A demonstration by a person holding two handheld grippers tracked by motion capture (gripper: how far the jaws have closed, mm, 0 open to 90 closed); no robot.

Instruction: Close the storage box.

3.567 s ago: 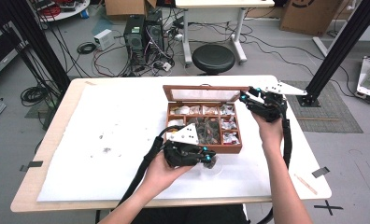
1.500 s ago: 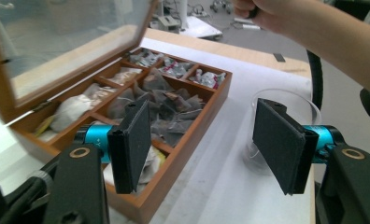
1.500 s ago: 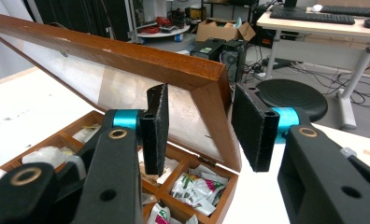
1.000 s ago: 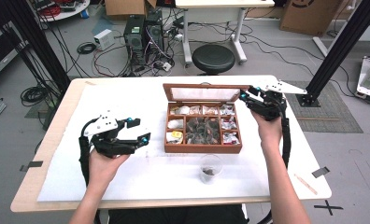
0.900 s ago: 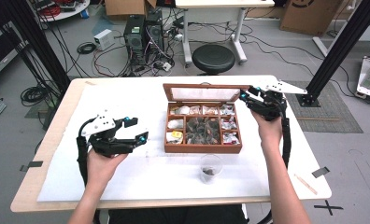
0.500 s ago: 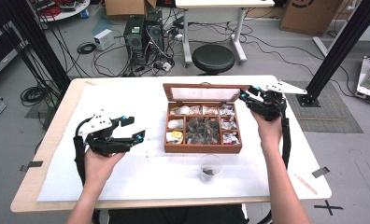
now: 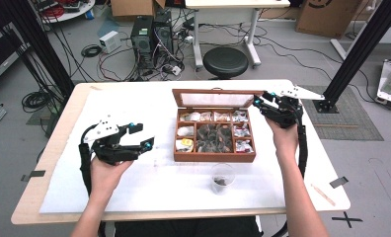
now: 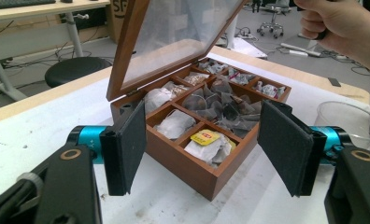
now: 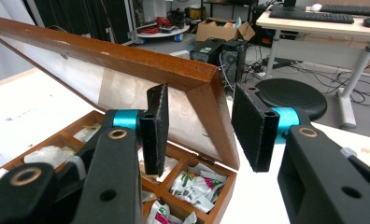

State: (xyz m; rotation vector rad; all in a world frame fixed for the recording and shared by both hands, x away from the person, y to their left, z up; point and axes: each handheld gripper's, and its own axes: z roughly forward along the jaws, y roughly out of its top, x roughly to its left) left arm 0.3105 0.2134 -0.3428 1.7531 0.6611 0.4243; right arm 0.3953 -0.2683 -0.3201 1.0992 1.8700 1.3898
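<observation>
Tabletop (image 7: 60,197): pale wooden top overlaid with a white sheet; all items are carried on it.
Tea box (image 7: 214,157): brown wooden box with compartments, placed centre-right on the tabletop; tea bags are seen in its sections.
Lid (image 9: 127,60): glass-paned, wood-framed, raised at the far side of the box; its free corner is seen between the jaws of the right hand-held gripper (image 9: 199,126).
Right hand-held gripper: partly opened; whether the pads press on the lid frame cannot be told.
Left hand-held gripper (image 7: 139,136): held wide open over the sheet, left of the box, nothing gripped.
Cup (image 7: 222,176): clear plastic, stood just in front of the box, dark contents at its bottom.
</observation>
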